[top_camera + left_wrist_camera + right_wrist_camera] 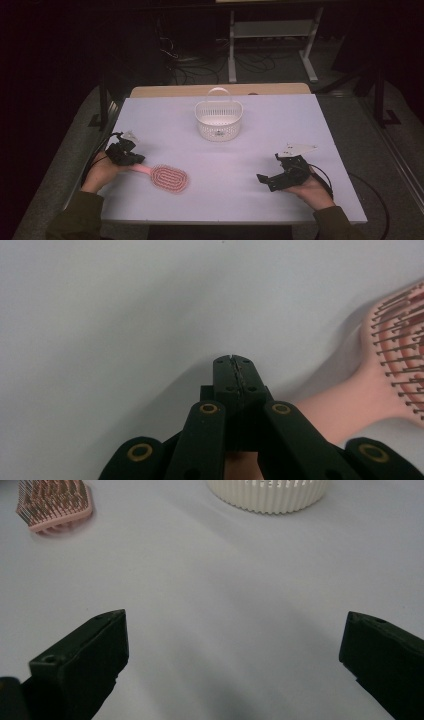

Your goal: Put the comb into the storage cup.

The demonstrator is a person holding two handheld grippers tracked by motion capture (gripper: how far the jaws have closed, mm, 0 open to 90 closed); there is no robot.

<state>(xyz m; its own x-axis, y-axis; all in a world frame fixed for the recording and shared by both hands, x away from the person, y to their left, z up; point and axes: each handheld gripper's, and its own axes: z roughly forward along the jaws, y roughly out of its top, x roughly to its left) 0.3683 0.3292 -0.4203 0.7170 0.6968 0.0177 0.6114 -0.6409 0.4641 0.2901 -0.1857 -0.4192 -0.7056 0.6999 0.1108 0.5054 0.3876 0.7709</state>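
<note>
A pink hairbrush lies bristles up near the table's front left, its handle pointing left. My left gripper sits at the handle's end. In the left gripper view its jaws are pressed together with nothing between the tips, and the brush handle runs under and to the right of them. My right gripper rests at the front right, tilted toward the middle, jaws wide apart over bare table. The brush head appears far off in the right gripper view.
A white slotted basket with an upright handle stands at the back middle of the pale table; its lower wall is seen from the right gripper. Dark floor, cables and a metal frame lie beyond the far edge.
</note>
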